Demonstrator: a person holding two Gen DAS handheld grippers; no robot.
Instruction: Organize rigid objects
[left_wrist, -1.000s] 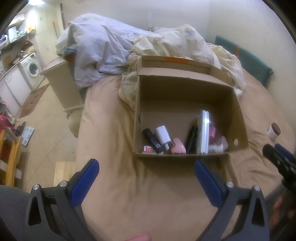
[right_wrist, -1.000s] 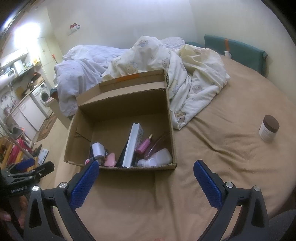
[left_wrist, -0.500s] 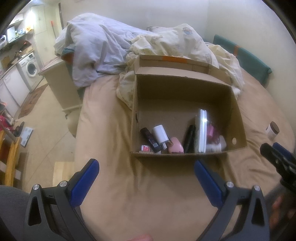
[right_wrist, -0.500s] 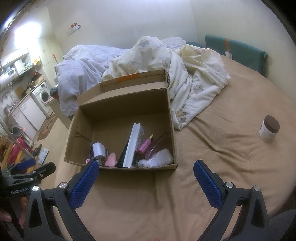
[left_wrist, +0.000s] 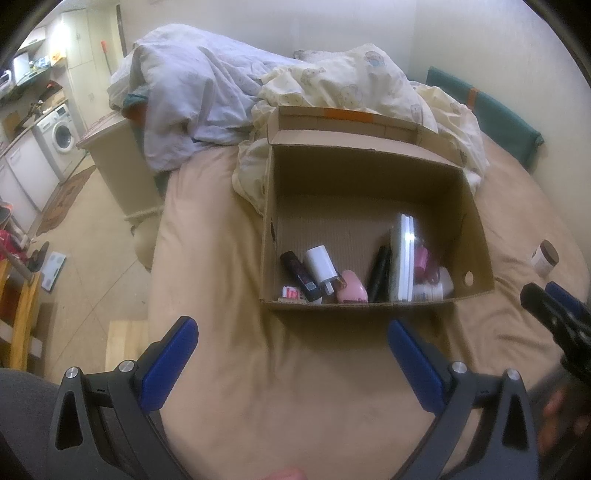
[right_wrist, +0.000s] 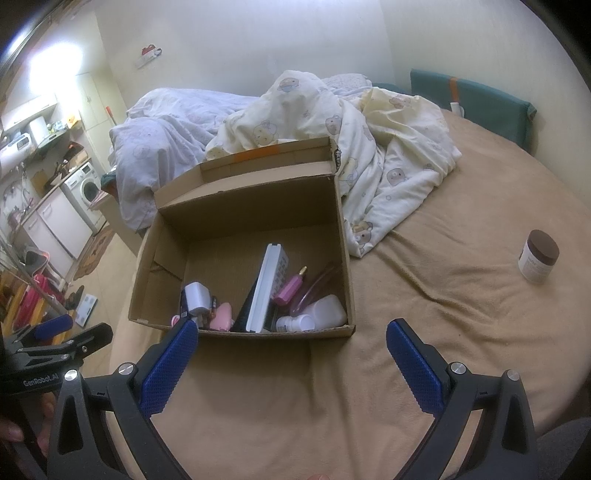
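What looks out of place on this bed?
The small white jar with a brown lid stands alone on the tan bedsheet, apart from the open cardboard box holding the other small items. Both claws are open and empty.

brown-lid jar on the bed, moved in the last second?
No. In the right wrist view the jar keeps its spot relative to the cardboard box and blanket.

Only one legible marking: "GenRobot.AI" in white letters along the black body of the left gripper, low at the left edge of the right wrist view, left of the cardboard box. Labels on the small items inside that box too blurred to read.
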